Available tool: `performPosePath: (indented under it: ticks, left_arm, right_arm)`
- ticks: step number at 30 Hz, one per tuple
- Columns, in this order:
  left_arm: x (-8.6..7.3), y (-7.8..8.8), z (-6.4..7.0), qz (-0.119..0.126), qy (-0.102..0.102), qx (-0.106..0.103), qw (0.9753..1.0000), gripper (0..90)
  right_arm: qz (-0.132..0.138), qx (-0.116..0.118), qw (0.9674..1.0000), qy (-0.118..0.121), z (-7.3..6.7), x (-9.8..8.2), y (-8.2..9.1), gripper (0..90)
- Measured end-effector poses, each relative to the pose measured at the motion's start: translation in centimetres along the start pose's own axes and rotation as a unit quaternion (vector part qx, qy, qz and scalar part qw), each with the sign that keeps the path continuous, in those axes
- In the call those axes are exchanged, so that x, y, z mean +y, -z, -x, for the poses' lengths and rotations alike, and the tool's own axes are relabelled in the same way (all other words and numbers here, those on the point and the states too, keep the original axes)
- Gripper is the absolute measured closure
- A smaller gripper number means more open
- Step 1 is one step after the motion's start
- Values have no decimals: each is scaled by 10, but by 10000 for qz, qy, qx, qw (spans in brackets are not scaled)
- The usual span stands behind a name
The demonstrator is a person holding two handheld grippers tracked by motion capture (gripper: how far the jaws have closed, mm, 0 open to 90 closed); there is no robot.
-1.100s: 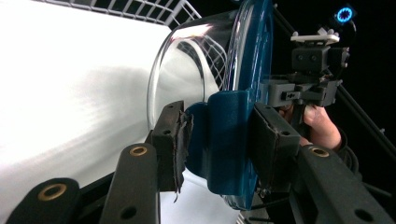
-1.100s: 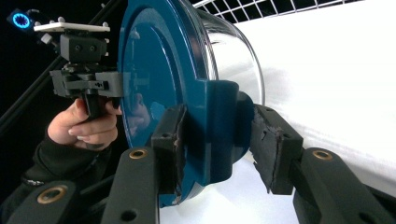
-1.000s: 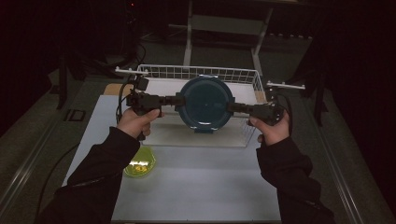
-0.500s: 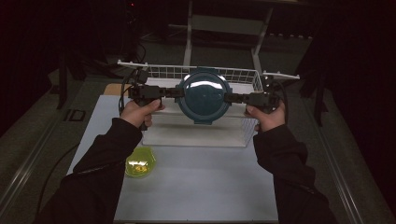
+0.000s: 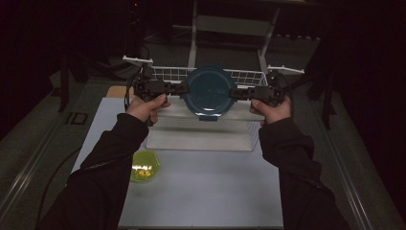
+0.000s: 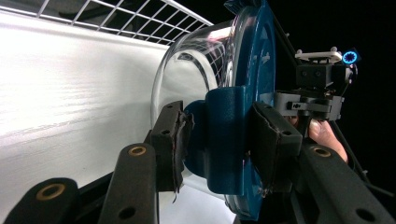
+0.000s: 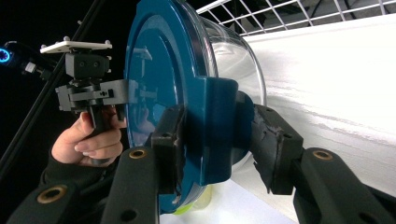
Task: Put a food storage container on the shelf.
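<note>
Both hand-held grippers — left hand-held gripper and right hand-held gripper — stay clenched on the lidded container's side latches, carrying it between them farther toward the wire rack — placement looks close.

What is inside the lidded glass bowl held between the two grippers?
Through the clear wall of the glass bowl, nothing shows inside. The blue lid covers its mouth, hiding its interior in the high view.
</note>
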State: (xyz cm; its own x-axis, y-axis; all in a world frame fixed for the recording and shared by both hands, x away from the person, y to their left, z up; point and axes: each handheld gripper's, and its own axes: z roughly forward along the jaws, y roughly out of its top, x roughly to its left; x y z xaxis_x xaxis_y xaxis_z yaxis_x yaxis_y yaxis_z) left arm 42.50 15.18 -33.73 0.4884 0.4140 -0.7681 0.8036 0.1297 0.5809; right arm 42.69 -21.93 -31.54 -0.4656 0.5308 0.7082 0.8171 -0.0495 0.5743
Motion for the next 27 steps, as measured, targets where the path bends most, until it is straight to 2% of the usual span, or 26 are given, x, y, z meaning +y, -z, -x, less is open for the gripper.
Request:
performPosePath:
  ticks: [5,6,8,10,11,15,21,23,25,27]
  left_arm:
    - [2,-2,-4,2,143,-57,9999,564]
    - [3,-3,-8,-14,268,-116,9996,564]
    - [2,-3,-10,9,365,-130,9992,562]
    - [2,-4,-11,22,380,-129,9992,561]
    - [2,-5,-13,44,474,-131,9988,554]
    - [1,-7,-18,80,645,-145,9978,543]
    - [1,-9,-24,92,805,-106,9967,515]
    - [1,-10,-24,76,775,-109,9969,504]
    - [1,-11,-22,43,709,-78,9974,500]
    - [1,-10,-18,-28,483,27,9988,473]
  right_arm:
    - [-32,19,9999,-152,2,2,-1,561]
    - [-57,32,9996,-281,4,4,-2,560]
    - [-52,45,9993,-374,6,5,-3,558]
    - [-38,63,9990,-430,7,5,-4,557]
    - [-14,100,9985,-531,9,6,-5,554]
    - [30,154,9974,-710,14,7,-9,546]
    - [33,120,9962,-864,20,8,-13,520]
    - [58,-113,9971,-755,20,9,-15,525]
    - [111,-175,9971,-735,19,10,-14,530]
    - [139,-271,9975,-644,16,10,-14,529]
